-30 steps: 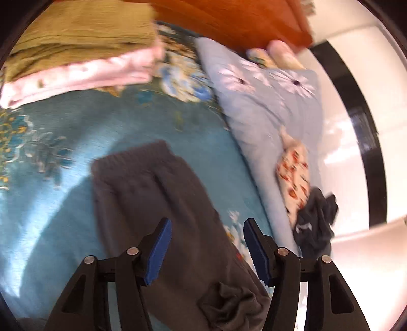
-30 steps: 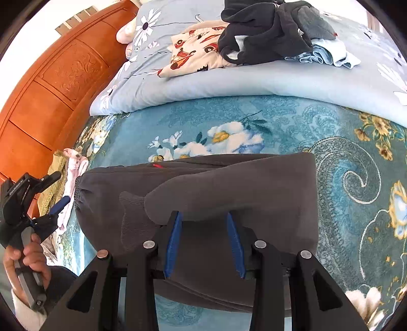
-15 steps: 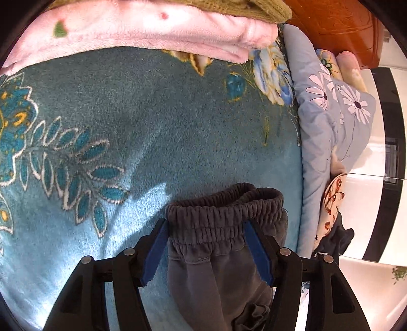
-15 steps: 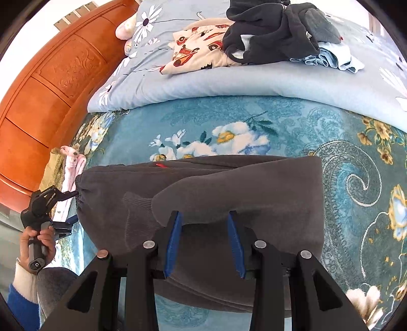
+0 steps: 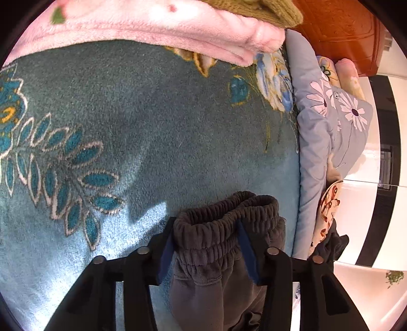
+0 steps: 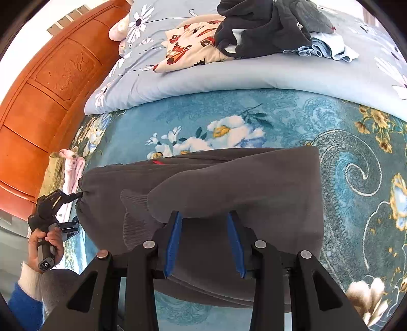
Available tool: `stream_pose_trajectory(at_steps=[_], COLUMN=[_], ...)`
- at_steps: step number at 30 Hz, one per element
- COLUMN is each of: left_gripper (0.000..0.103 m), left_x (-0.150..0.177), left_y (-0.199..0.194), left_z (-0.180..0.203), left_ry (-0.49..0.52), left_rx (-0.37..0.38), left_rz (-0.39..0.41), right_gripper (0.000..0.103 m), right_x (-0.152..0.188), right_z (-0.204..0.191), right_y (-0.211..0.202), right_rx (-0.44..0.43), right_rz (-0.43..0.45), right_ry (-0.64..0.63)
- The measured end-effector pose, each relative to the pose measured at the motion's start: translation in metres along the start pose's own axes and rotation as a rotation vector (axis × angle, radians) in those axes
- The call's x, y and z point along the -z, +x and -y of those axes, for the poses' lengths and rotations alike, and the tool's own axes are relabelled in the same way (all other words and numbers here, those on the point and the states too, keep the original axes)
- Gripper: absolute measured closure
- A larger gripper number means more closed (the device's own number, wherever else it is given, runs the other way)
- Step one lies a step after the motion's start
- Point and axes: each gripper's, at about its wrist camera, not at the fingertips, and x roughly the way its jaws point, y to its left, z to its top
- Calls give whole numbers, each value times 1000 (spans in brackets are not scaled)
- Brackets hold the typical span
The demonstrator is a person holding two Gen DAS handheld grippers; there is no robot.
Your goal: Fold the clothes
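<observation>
Dark grey trousers (image 6: 229, 183) lie folded lengthwise on the teal floral blanket (image 6: 254, 114). My left gripper (image 5: 205, 224) is at their elastic waistband (image 5: 223, 211). Its jaws are closing, and the waistband is bunched up between the blue pads, which press on it. From the right wrist view, the left gripper (image 6: 76, 210) is at the trousers' left end, held by a hand (image 6: 47, 242). My right gripper (image 6: 204, 215) is shut on the near folded edge of the trousers, fabric filling the gap between its pads.
A folded pink garment (image 5: 152, 28) under an olive knit (image 5: 254, 10) lies just beyond the waistband. A pale blue quilt (image 6: 229, 79) carries a heap of unfolded clothes (image 6: 267, 28). An orange wooden headboard (image 6: 45, 101) bounds the left side.
My left gripper dropped to the waistband, and its jaws then narrowed onto it, bunching the elastic. The right gripper kept its hold and place.
</observation>
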Motion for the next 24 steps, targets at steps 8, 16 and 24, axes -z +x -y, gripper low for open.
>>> stream_pose_trajectory(at_steps=[8,16,24], left_gripper=[75,76,76], left_x=[32,144,314], left_y=[-52,-118,-86], left_z=[64,170,242], left_ry=[245,670,1106], left_rx=[57,184,228], left_rz=[116,191,37], right_gripper=[65,65,65], right_x=[-1,3,15], right_z=[10,34,75], right_y=[-8,-22,-41], right_rx=[-36,-72,-69], right_rz=[23,54,99], right_ry=[33,75,156])
